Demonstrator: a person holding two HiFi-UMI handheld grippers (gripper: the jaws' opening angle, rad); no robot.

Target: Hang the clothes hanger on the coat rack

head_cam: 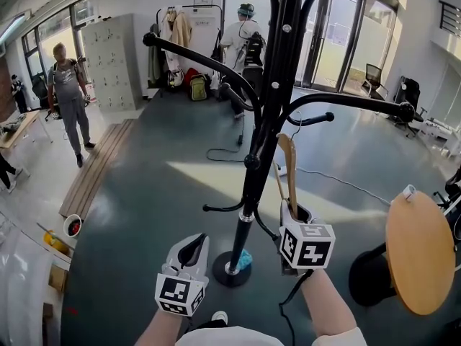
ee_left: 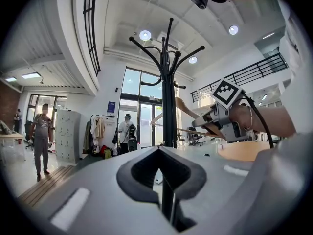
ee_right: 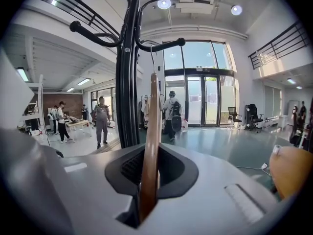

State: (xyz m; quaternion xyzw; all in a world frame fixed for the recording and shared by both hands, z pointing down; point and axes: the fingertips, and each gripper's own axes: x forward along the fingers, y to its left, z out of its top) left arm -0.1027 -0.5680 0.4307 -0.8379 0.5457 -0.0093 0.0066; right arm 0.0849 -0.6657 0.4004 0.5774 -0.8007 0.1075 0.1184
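A black coat rack [head_cam: 268, 107] stands right in front of me, its round base [head_cam: 229, 269] on the floor. My right gripper [head_cam: 292, 210] is shut on a wooden clothes hanger [head_cam: 289, 166] that points up beside the pole, just under a short arm [head_cam: 311, 119]. In the right gripper view the hanger [ee_right: 150, 136] rises from the gripper [ee_right: 146, 182]; its wire hook [ee_right: 153, 58] reaches close to a curved arm [ee_right: 159, 45], contact unclear. My left gripper [head_cam: 193, 246] hangs low beside the base, shut on nothing. The left gripper view shows the gripper [ee_left: 164, 177] facing the pole [ee_left: 168, 106].
A round wooden table [head_cam: 419, 252] and a black stool [head_cam: 369, 274] stand close at the right. A cable [head_cam: 328, 175] trails over the floor behind the rack. One person [head_cam: 70, 99] walks at the left; another with a backpack [head_cam: 245, 45] stands by the doors.
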